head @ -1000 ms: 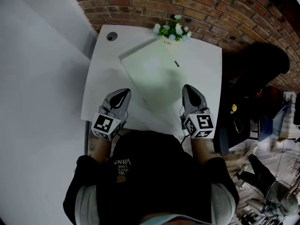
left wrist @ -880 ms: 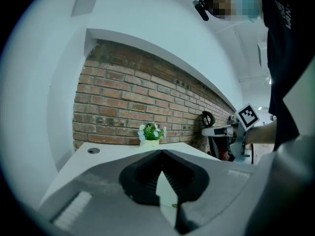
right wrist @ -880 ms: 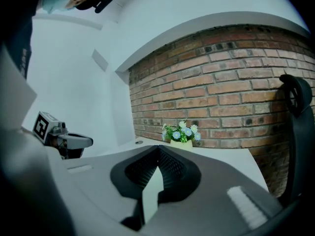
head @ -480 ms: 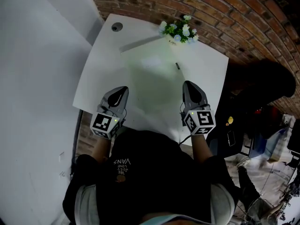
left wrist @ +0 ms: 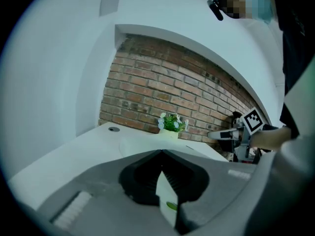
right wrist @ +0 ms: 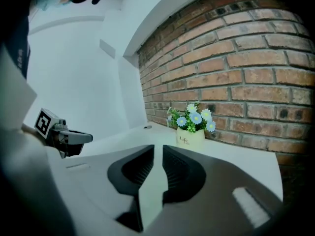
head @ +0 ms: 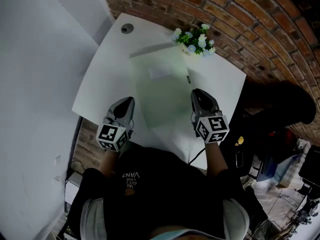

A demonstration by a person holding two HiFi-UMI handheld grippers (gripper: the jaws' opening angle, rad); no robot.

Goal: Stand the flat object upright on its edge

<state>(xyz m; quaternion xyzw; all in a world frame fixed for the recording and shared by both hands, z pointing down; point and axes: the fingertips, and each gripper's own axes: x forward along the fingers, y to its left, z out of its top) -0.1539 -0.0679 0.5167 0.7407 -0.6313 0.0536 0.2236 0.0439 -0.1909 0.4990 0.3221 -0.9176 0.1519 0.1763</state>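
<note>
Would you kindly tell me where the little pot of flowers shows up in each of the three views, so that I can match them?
Head view: the pot of flowers is at upper centre, on the far edge of the table.
Left gripper view: it is near the middle of the picture, slightly right of centre.
Right gripper view: it is right of centre, at mid-height.
Shared landmark: the brick wall stands directly behind the pot in all three views.
</note>
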